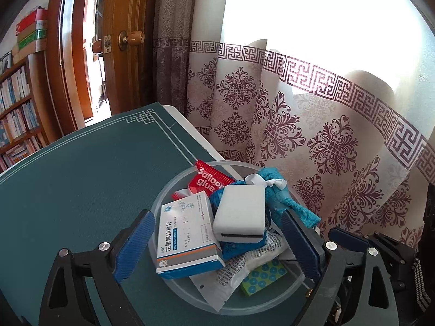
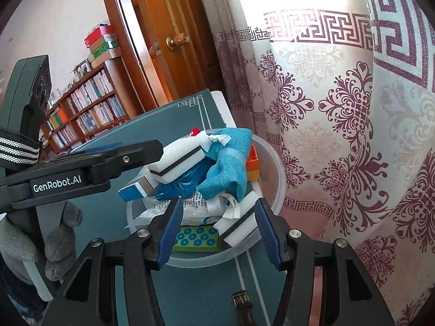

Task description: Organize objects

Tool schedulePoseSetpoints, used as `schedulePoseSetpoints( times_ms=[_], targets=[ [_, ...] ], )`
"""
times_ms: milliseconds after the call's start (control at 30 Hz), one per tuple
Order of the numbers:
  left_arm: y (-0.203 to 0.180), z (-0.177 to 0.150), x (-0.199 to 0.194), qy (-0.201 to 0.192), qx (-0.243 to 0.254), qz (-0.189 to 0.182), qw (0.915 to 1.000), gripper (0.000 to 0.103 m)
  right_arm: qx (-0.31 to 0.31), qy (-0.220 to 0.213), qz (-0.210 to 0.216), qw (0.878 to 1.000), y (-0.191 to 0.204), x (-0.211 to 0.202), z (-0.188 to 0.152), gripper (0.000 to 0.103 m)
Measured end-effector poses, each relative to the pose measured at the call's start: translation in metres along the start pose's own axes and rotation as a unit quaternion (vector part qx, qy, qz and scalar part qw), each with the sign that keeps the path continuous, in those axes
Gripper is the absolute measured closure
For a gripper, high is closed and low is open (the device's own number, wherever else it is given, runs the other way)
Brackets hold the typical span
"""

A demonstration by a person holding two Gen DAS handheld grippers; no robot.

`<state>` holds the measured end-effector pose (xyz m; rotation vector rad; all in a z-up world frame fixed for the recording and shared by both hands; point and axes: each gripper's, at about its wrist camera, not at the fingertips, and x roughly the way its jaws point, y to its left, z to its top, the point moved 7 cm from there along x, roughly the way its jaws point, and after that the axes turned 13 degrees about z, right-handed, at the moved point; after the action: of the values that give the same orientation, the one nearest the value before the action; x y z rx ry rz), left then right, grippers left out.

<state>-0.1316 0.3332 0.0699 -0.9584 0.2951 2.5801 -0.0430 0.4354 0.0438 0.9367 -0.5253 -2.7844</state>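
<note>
My left gripper (image 1: 217, 247) stands wide, its 2 blue pads (image 1: 134, 247) straddling the near part of the clear plastic bowl (image 1: 174, 187) without closing on anything. The bowl sits on the green table mat (image 1: 81, 179), close to the mat's right edge and just beside the patterned curtain (image 1: 326, 125).

Contents seen from the left wrist view: a blue and white medicine box (image 1: 187, 239) lies tilted against the bowl's left side. A white sponge with a black stripe (image 1: 240, 214) rests on top of the pile, touching the box. A red "Balloon glue" packet (image 1: 209, 179) stands at the far rim. A teal cloth (image 1: 282, 198) drapes over the right side. A printed plastic pouch (image 1: 244, 263) and a green block with blue dots (image 1: 262, 275) lie at the near side, low in the bowl.

My right gripper (image 2: 217, 231) is also wide apart, pads at the bowl's near rim (image 2: 206, 263). Between them sit the green dotted block (image 2: 198, 240) and a 2nd white sponge (image 2: 239, 224) with a black stripe; whether either pad touches the sponge I cannot tell. An orange block (image 2: 252, 163) shows at the bowl's far right, behind the cloth.

In the right wrist view the left gripper's arm reaches in from the left over the bowl, held by my gloved hand (image 2: 40, 241). A brown strap with a buckle (image 2: 243, 304) lies on the mat at the near edge. A wooden door (image 1: 127, 40) and a bookshelf (image 1: 16, 114) stand beyond the table.
</note>
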Motion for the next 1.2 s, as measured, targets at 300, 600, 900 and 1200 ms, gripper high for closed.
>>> schedulePoseSetpoints(
  times_ms=[300,600,900,1200],
  targets=[
    [0.034,-0.034,-0.027,-0.020,-0.006,0.067,0.9975,0.000,-0.016,0.021,-0.016,1.000,0.010,-0.012,-0.019,0.014],
    [0.029,-0.053,-0.052,-0.036,0.007,0.091,0.9952,0.000,-0.046,0.033,-0.042,0.997,0.023,-0.021,-0.036,0.001],
    [0.028,-0.061,-0.071,-0.037,-0.004,0.117,0.9924,0.000,-0.049,0.025,-0.058,0.997,0.031,-0.030,-0.036,0.000],
    [0.027,-0.061,-0.076,-0.037,-0.007,0.124,0.9916,0.000,-0.065,0.030,-0.065,0.995,0.040,-0.024,-0.037,0.000]
  ],
)
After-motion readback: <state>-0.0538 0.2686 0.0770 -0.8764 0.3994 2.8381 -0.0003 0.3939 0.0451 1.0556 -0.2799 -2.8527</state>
